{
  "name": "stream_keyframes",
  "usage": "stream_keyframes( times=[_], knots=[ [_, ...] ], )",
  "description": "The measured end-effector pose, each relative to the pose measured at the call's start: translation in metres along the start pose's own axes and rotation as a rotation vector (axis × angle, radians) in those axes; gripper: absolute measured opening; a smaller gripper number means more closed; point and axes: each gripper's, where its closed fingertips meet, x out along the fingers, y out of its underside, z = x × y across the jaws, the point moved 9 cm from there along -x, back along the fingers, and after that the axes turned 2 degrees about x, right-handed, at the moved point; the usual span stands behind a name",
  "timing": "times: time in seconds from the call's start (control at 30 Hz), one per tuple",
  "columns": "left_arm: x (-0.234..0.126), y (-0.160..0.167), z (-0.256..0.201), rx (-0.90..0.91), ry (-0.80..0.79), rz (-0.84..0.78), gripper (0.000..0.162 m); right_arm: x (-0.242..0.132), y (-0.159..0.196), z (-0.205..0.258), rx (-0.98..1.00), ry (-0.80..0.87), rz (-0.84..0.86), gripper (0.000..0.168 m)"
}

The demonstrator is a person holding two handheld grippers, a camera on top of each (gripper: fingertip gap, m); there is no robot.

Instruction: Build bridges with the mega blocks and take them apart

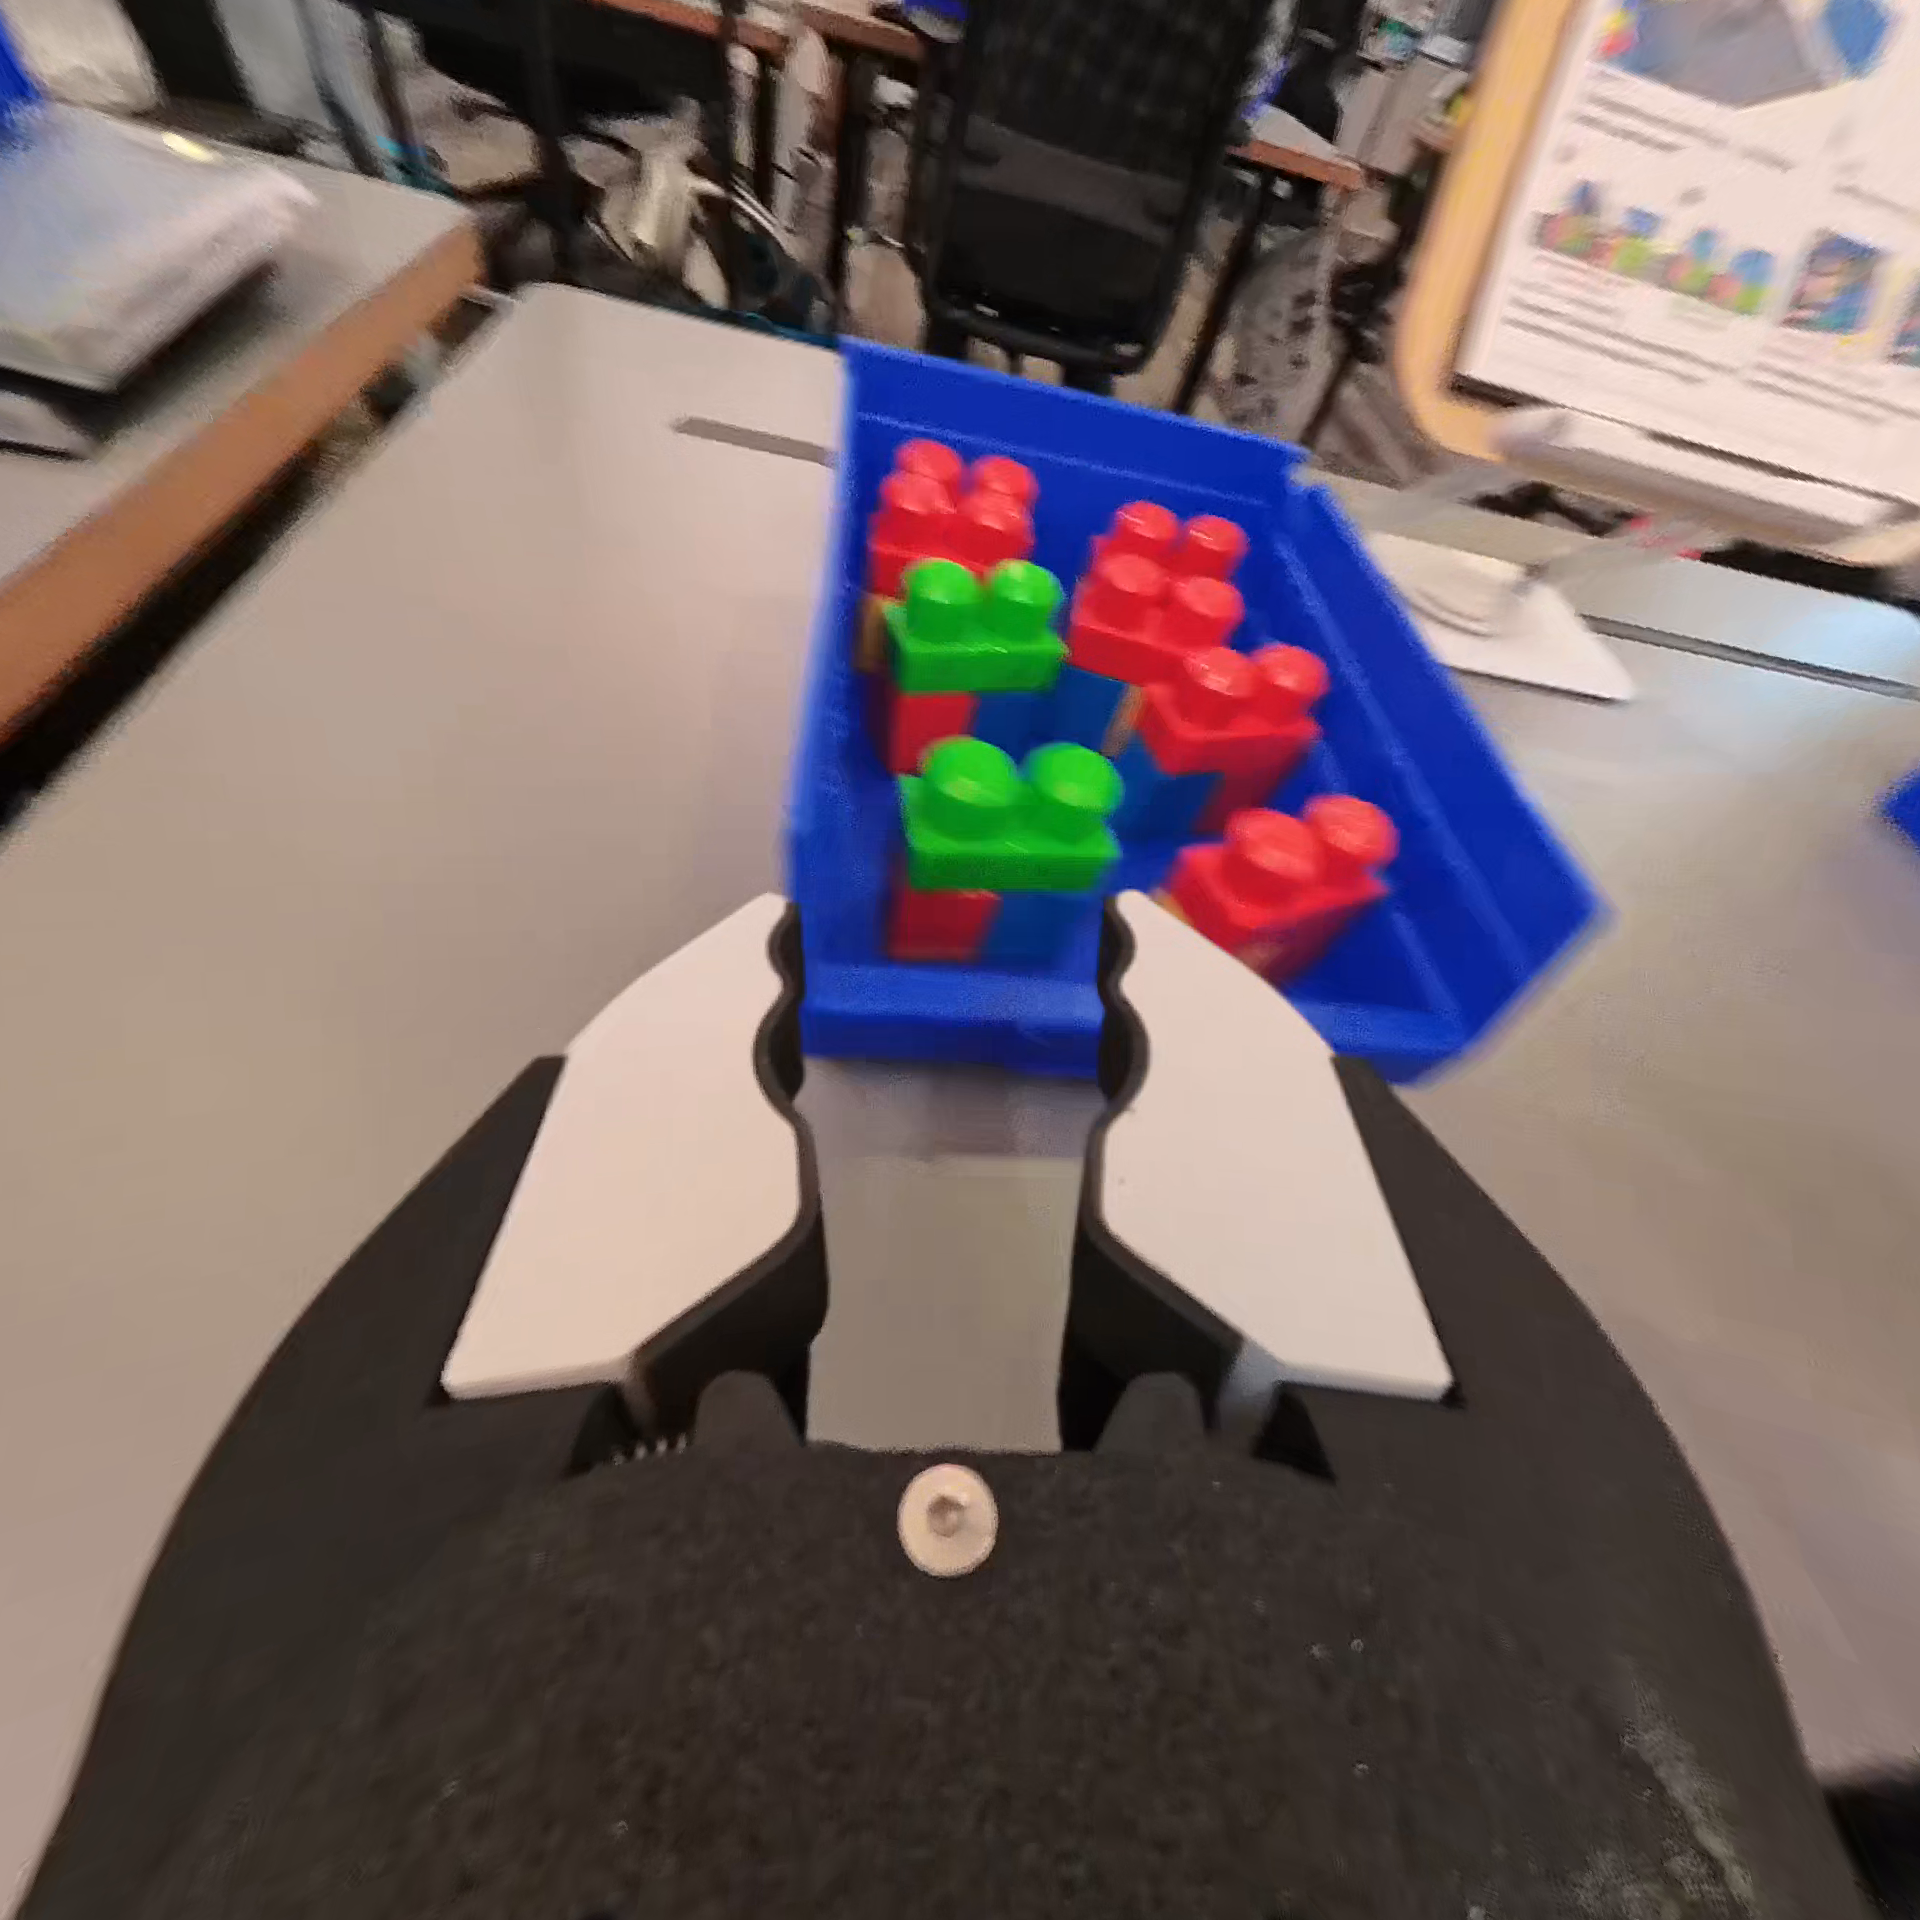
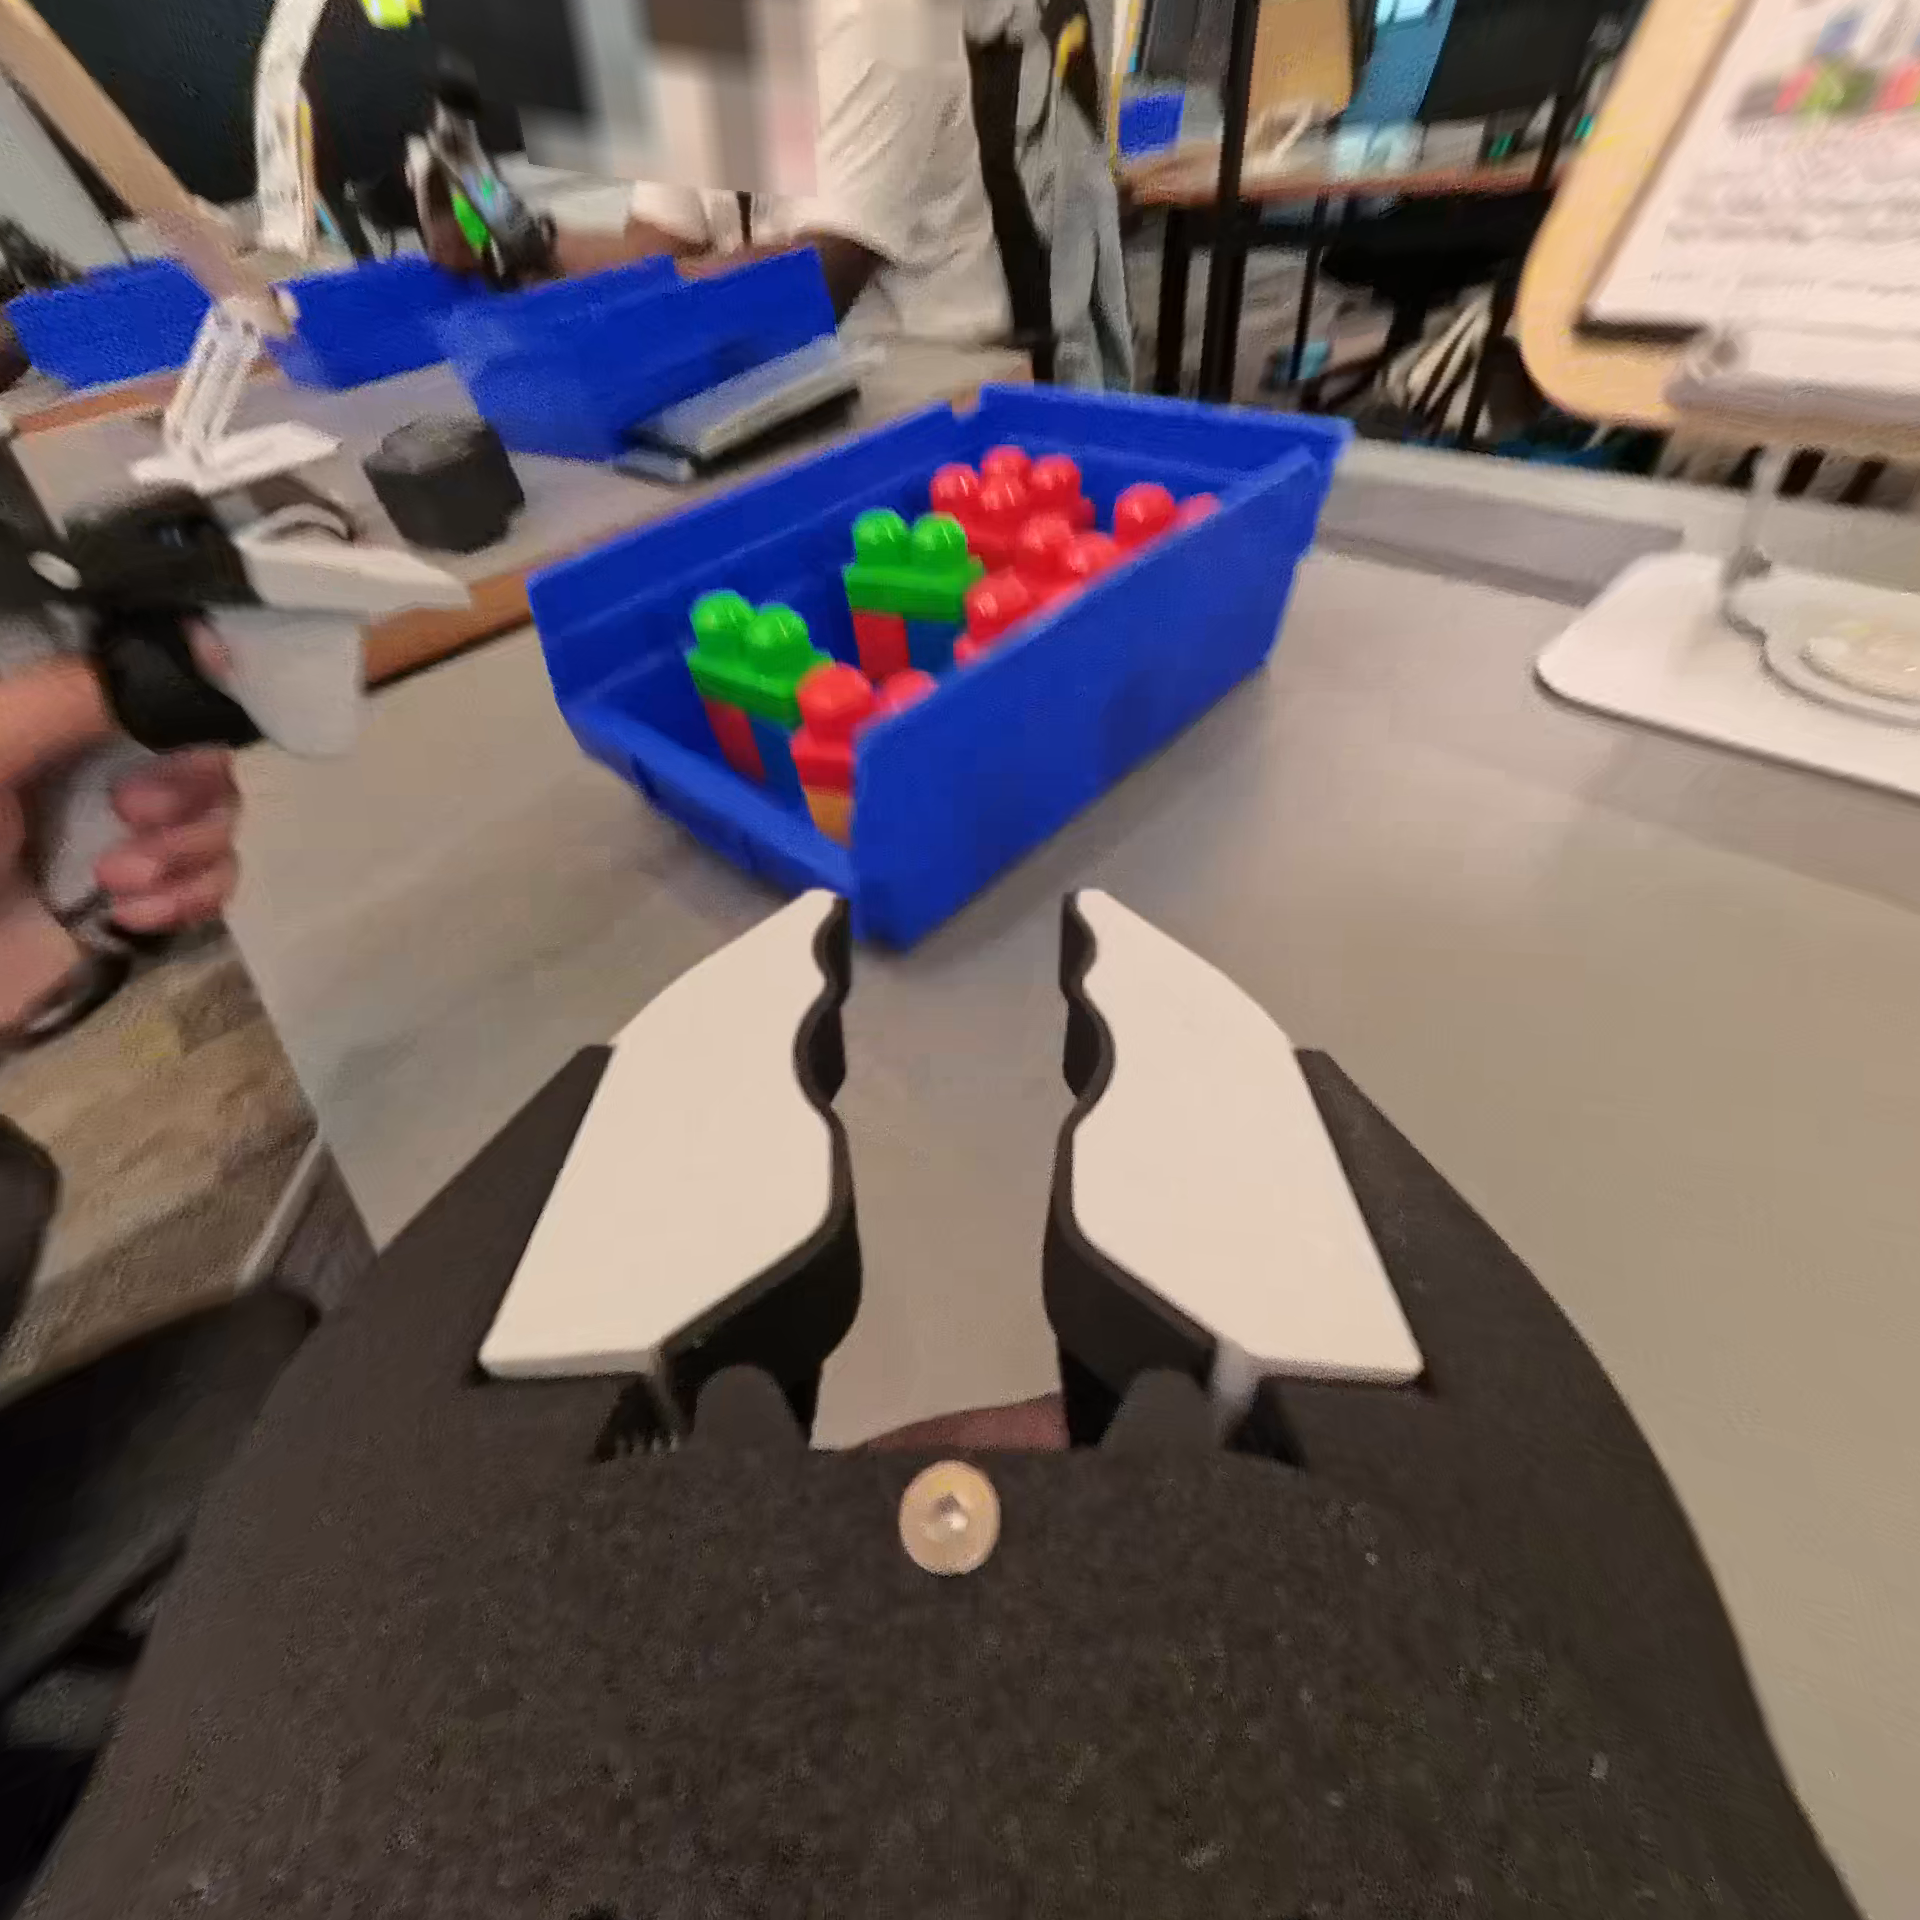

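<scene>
— In front of the left tongs (image 1: 951, 935), what was there?

— The near wall of the blue bin (image 1: 935, 1013), just beyond the tips. The left tongs stood parted with bare bench (image 1: 416, 727) showing between the fingers, and they had hold of nothing.

— And the right pair?

— The right tongs (image 2: 956, 925) were likewise parted and empty, their tips just short of the bin's near corner (image 2: 1039, 748), not touching it as far as the blur let me judge.

— Where were the mega blocks?

— All inside the bin, none between either pair of tongs. Nearest the left tongs stood a green block (image 1: 1003, 821) capping a red and blue stack; behind it a second green block (image 1: 971, 623) sat on another stack. To the right and behind were red blocks (image 1: 1158, 587), some with four studs, some with two.

— Any writing or brand you could read?

— None legible. A poster on a board (image 1: 1704, 208) stood at the far right, with printed pictures and text too blurred to make out.

— Anything else out there?

— From the right wrist view the left tongs (image 2: 312, 623) showed at the left edge, held in a person's hand (image 2: 135, 821). More blue bins (image 2: 623, 343) sat on a farther desk.
</scene>
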Motion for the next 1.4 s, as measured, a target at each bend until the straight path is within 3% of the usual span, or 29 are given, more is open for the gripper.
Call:
stream_keyframes(
  times=[0.1, 0.2, 0.37, 0.83, 0.93, 1.07, 1.23, 1.4],
  knots=[
    [-0.013, 0.017, -0.057, -0.014, 0.159, 0.087, 0.064, -0.055, 0.017, -0.060, 0.051, 0.068, 0.138, 0.043],
    [-0.016, 0.040, -0.120, 0.047, 0.219, 0.094, 0.062, -0.109, 0.038, -0.109, 0.125, 0.172, 0.115, 0.042],
    [-0.004, 0.071, -0.183, 0.106, 0.255, 0.094, 0.062, -0.165, 0.065, -0.135, 0.117, 0.209, 0.046, 0.038],
    [0.020, 0.098, -0.177, 0.215, 0.330, 0.143, 0.067, -0.161, 0.067, -0.144, 0.122, 0.103, -0.046, 0.037],
    [0.015, 0.082, -0.171, 0.207, 0.383, 0.134, 0.067, -0.162, 0.067, -0.149, 0.167, 0.093, -0.057, 0.036],
    [0.016, 0.015, -0.139, 0.459, 0.365, 0.182, 0.060, -0.162, 0.067, -0.154, 0.215, 0.069, -0.062, 0.036],
    [0.054, -0.047, -0.115, 0.854, 0.401, 0.491, 0.062, -0.160, 0.067, -0.152, 0.197, 0.053, -0.056, 0.036],
    [0.121, -0.050, -0.113, 1.063, 0.448, 0.803, 0.060, -0.160, 0.066, -0.148, 0.159, 0.067, -0.058, 0.036]
  ],
)
